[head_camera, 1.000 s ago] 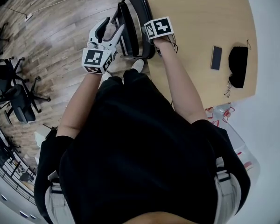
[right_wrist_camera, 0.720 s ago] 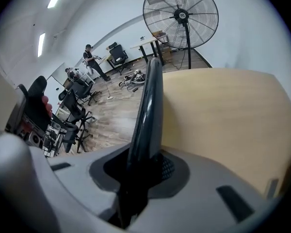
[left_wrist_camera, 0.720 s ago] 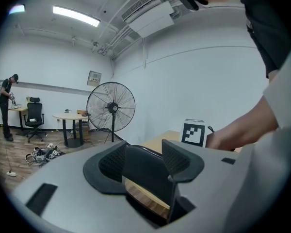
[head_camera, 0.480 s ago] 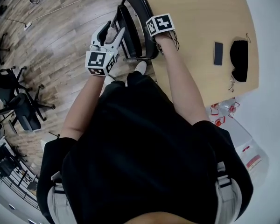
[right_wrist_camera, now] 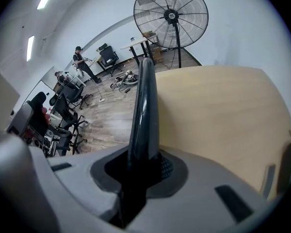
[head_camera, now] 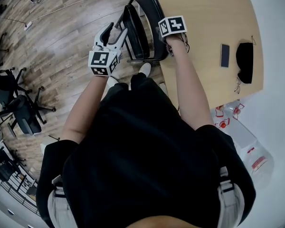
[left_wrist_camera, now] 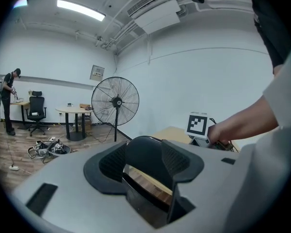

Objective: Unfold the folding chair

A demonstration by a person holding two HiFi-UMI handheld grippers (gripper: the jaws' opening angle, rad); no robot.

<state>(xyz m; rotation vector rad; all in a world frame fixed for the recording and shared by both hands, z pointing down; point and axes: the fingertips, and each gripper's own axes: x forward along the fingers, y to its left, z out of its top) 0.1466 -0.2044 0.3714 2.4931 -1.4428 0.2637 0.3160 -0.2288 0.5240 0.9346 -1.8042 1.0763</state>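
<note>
Two grippers share this step. The right gripper [right_wrist_camera: 141, 161] points steeply down. Its jaws have just been closing on the thin top edge of the backrest of the folding chair [head_camera: 154, 8], and that edge runs between the pads. The table [head_camera: 209, 13] lies just to this gripper's right. The left gripper [head_camera: 115, 30] has its jaws well apart and holds nothing, with the seat panel [head_camera: 134, 32] just ahead of its tips. The chair is folded, seat close against backrest. To do the step well, the right grip should probably firm up and pin the backrest upright. The left can then close squarely on the seat's edge and swing it away from the right gripper in one smooth arc. The glossy edge could slip, so a steady pull seems wiser than a jerk.
</note>
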